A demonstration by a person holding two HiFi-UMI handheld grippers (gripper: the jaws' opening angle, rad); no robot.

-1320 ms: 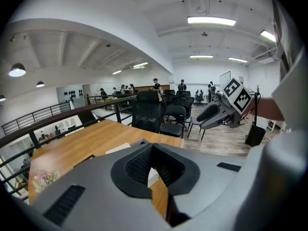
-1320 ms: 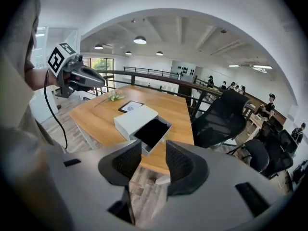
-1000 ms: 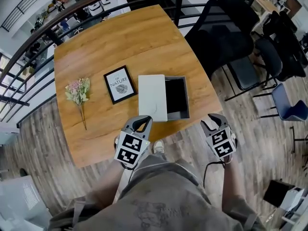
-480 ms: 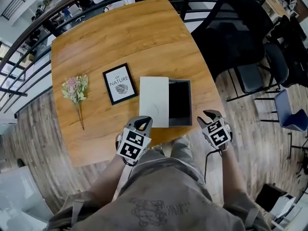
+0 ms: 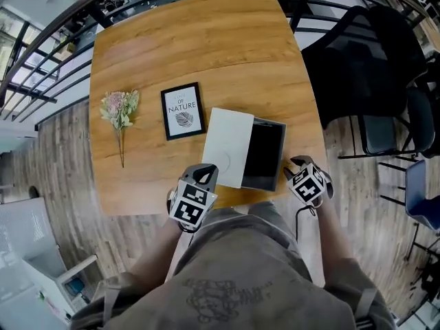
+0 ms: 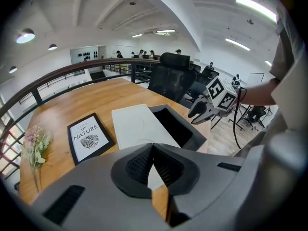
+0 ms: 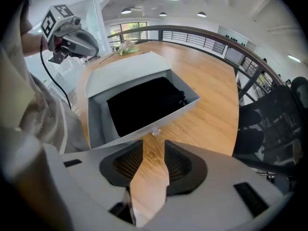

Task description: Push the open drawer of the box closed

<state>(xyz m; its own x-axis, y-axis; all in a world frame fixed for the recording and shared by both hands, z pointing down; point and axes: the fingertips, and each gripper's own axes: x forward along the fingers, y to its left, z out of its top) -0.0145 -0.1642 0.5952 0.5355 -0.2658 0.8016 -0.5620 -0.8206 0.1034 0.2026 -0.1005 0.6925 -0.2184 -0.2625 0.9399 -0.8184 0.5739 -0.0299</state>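
Observation:
A white box (image 5: 229, 146) lies on the wooden table (image 5: 206, 53), its grey drawer (image 5: 265, 155) pulled out to the right, dark inside. My right gripper (image 5: 300, 168) is at the table's near right edge, just off the drawer's front panel (image 7: 159, 121). Its jaws stand open with only wood showing between them (image 7: 154, 146), and a small knob (image 7: 155, 133) is just ahead. My left gripper (image 5: 201, 178) sits at the box's near side, fingertips touching, shut on nothing (image 6: 153, 147). The left gripper view shows the box (image 6: 139, 126) and drawer (image 6: 176, 127).
A framed "NATURE" print (image 5: 183, 110) lies left of the box, and a dried flower sprig (image 5: 119, 112) further left. Black office chairs (image 5: 364, 67) stand right of the table. A dark railing (image 5: 62, 19) curves behind the far edge.
My right gripper has moved in from over the floor to the table edge by the drawer front. The left gripper has stayed by the box's near side.

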